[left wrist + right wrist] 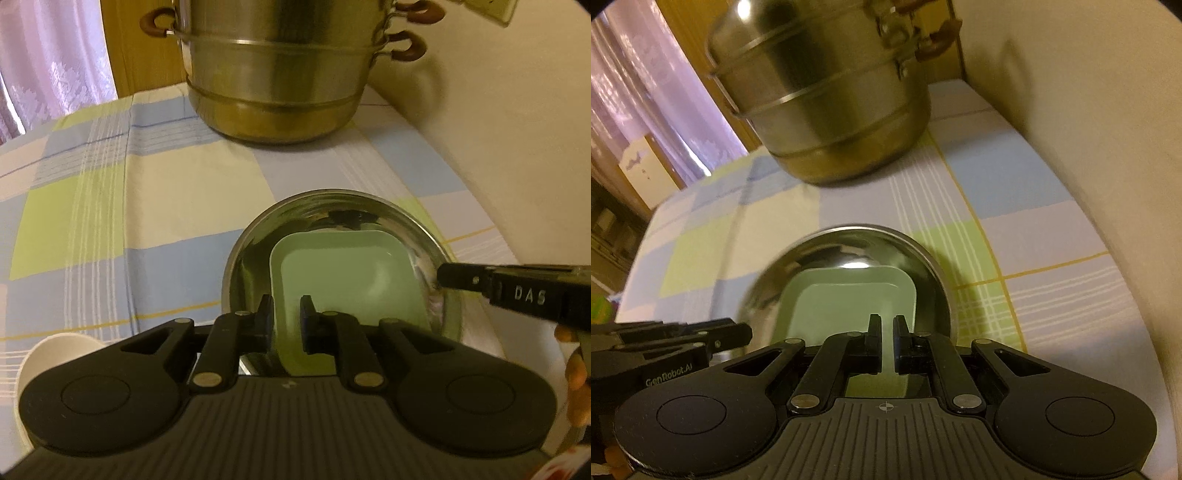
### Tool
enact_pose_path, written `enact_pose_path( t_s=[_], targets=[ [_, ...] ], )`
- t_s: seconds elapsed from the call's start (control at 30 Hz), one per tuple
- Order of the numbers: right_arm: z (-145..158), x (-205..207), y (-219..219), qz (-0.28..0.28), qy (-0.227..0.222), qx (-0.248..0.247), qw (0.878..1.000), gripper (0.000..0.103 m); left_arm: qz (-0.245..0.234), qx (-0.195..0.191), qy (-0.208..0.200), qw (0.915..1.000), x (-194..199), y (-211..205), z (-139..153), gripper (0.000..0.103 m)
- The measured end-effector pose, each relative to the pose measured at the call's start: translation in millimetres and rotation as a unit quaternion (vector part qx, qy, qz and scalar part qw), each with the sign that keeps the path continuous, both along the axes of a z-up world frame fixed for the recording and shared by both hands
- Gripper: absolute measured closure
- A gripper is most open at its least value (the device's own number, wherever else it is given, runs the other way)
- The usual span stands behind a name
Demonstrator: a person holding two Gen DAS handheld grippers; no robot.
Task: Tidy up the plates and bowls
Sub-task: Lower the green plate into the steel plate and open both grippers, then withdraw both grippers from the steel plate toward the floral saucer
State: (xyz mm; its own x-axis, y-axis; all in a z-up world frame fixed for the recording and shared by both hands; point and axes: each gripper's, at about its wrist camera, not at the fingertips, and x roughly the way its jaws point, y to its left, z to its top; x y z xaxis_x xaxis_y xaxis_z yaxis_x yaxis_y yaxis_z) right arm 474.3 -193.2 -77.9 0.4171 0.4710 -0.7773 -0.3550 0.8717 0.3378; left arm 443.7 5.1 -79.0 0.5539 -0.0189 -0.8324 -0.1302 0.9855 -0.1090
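A pale green square dish [343, 273] [842, 306] lies inside a round steel bowl [332, 194] [857, 227] on the checked tablecloth. My left gripper [287, 314] stands astride the dish's left rim, one finger outside it and one inside. Its jaws are a little apart and the thin rim does not fill the gap. In the right wrist view the left gripper [748, 332] reaches in at the bowl's left side. My right gripper [887, 325] hovers over the dish's right part with its fingers almost together and nothing seen pinched. From the side, the right gripper [439, 275] tips sit just inside the bowl's right wall.
A tall stacked steel steamer pot [277, 74] [827, 103] with brown handles stands at the back of the table. A white cup [48, 354] lies near the front left. A cream wall [517, 147] runs along the table's right edge. Curtains hang far left.
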Motion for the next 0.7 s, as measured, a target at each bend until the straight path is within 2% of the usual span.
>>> enact_pose_path(
  t_s=[0.1, 0.17, 0.23, 0.43, 0.7],
  targets=[
    [14, -12, -5, -0.008, -0.008, 0.014, 1.000, 0.087, -0.008, -0.003, -0.011, 0.9999, -15, 4, 14, 0.090],
    [23, -21, -9, -0.015, -0.012, 0.024, 1.000, 0.073, -0.011, -0.003, -0.018, 0.9998, -28, 8, 23, 0.090],
    [32, -31, -14, -0.023, -0.017, 0.034, 0.999, 0.069, -0.015, -0.004, -0.027, 0.9995, -41, 12, 32, 0.090],
    [57, -65, -21, -0.043, -0.033, 0.054, 0.997, 0.067, -0.022, 0.005, -0.039, 0.9990, -87, 26, 56, 0.090],
    [82, -125, -26, -0.070, -0.047, 0.069, 0.994, 0.064, -0.031, -0.001, -0.051, 0.9982, -149, 47, 75, 0.090]
  ],
)
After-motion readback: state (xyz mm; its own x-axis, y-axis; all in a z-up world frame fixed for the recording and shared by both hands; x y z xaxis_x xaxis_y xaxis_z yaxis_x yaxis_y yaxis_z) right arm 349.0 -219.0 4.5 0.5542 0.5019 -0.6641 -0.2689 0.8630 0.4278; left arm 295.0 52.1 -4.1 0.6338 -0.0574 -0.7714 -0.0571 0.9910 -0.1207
